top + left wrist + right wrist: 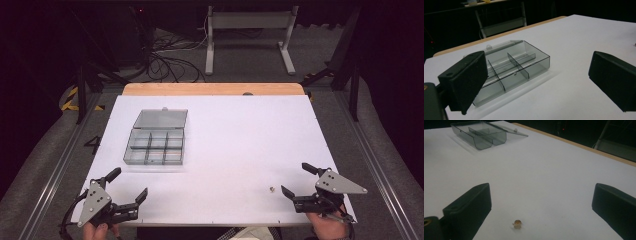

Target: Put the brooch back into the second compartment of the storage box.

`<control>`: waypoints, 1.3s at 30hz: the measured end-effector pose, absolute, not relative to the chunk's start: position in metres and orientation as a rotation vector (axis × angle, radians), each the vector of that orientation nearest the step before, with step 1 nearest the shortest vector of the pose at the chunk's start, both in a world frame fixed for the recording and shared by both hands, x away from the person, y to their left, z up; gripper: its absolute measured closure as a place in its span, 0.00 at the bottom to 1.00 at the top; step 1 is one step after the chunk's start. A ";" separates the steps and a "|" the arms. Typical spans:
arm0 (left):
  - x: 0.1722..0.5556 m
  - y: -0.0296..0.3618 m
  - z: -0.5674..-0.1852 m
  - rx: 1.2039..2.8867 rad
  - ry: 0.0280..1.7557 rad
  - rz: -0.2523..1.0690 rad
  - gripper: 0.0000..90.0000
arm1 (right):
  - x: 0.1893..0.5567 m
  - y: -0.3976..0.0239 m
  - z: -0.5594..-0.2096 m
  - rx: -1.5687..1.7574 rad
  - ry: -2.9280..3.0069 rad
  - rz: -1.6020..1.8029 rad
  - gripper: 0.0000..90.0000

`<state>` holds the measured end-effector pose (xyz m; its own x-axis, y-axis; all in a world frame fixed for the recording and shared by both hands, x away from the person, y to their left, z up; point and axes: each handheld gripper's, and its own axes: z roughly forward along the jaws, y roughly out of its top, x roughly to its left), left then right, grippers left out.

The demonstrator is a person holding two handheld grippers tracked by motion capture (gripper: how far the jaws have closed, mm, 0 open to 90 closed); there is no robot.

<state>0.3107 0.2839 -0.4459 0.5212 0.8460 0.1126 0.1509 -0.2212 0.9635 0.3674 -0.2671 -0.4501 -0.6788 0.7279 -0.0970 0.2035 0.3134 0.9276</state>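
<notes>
A white table [240, 145] with a wooden strip along its far edge takes up most of the high view, with dark floor, cables and a metal stand beyond it.

On the left half of the table, toward the far side, sits a clear grey plastic box [155, 147] divided into small compartments, its lid [161, 118] laid open flat behind it. From the left gripper view the box [511, 70] lies just ahead, partly behind the left-hand jaw; from the right gripper view it [480, 135] is far off at the upper left. A dark speck shows in one compartment, too small to tell what it is.

The left gripper [131, 186] is held at the near left corner of the table, pointing toward the box but well short of it. Its jaws are spread wide apart with nothing between them.

The right gripper [297, 181] is held at the near right corner, jaws likewise spread wide and gripping nothing.

A tiny pale, brass-topped piece [271, 189] lies on the bare table just to the left of the right gripper's jaw tips, well apart from the box. In the right gripper view it [517, 223] rests on the table between the two jaws, nearer the left-hand one, touching neither.
</notes>
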 end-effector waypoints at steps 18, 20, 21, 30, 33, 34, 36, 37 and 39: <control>0.311 0.284 -0.445 1.690 0.852 0.825 0.03 | 0.367 -0.264 -0.447 0.798 2.093 1.375 0.00; 0.311 0.284 -0.445 1.691 0.851 0.821 0.03 | 0.366 -0.264 -0.447 0.794 2.096 1.371 0.00; 0.311 0.284 -0.445 1.692 0.854 0.820 0.03 | 0.366 -0.264 -0.447 0.793 2.102 1.382 0.00; 0.311 0.284 -0.446 1.695 0.856 0.816 0.03 | 0.368 -0.262 -0.444 0.794 2.115 1.397 0.00; 0.312 0.284 -0.446 1.701 0.854 0.819 0.03 | 0.370 -0.261 -0.442 0.794 2.118 1.386 0.00; 0.312 0.284 -0.446 1.701 0.854 0.819 0.03 | 0.370 -0.261 -0.442 0.794 2.118 1.386 0.00; 0.312 0.283 -0.446 1.700 0.857 0.819 0.03 | 0.373 -0.260 -0.440 0.799 2.119 1.384 0.00; 0.312 0.283 -0.446 1.700 0.856 0.822 0.03 | 0.375 -0.259 -0.439 0.801 2.122 1.383 0.00; 0.312 0.283 -0.446 1.701 0.856 0.822 0.03 | 0.377 -0.257 -0.438 0.797 2.124 1.381 0.00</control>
<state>0.3120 0.2833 -0.4460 0.5145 0.8490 0.1199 0.1548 -0.2296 0.9609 0.3771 -0.2571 -0.4377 -0.7148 0.6948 -0.0791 0.2096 0.3208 0.9237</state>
